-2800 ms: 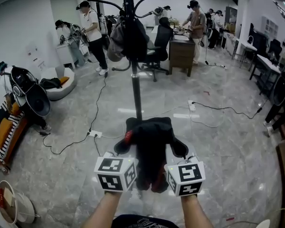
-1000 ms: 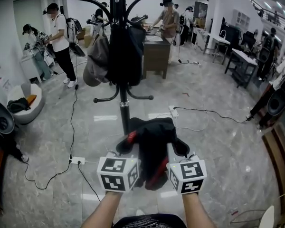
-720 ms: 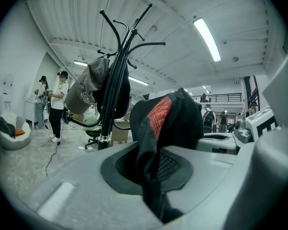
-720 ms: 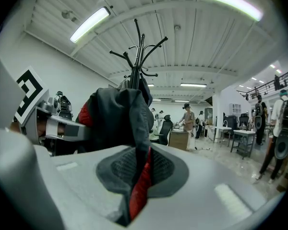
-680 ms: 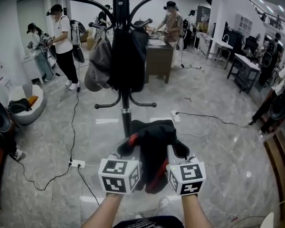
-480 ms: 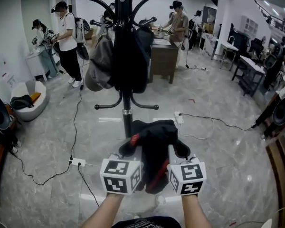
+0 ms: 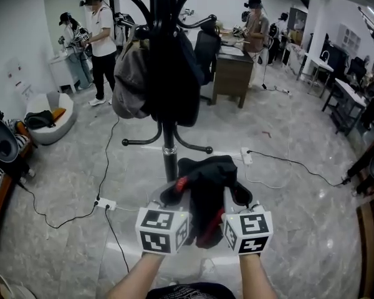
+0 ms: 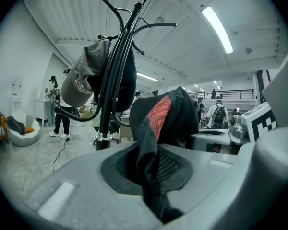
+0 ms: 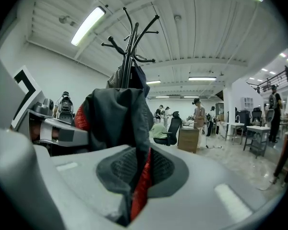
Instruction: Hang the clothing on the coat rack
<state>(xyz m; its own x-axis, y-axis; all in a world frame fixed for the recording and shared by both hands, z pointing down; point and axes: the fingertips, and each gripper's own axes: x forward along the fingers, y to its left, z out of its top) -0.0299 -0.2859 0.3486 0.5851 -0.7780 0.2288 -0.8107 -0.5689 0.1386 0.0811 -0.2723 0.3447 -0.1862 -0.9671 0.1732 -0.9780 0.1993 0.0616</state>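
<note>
While a tall black coat rack (image 7: 169, 157) stands just ahead, carrying a dark coat (image 7: 174, 86) and a grey cap (image 7: 129, 83), a black garment with red lining (image 7: 207, 189) hangs low in front of its pole. The left gripper (image 7: 172, 195) and right gripper (image 7: 237, 195), side by side, each pinch a fold of it, jaws nearly closed.

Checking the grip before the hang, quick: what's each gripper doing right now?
The left gripper is closed on the black garment.
The right gripper is closed on the same black garment.
</note>
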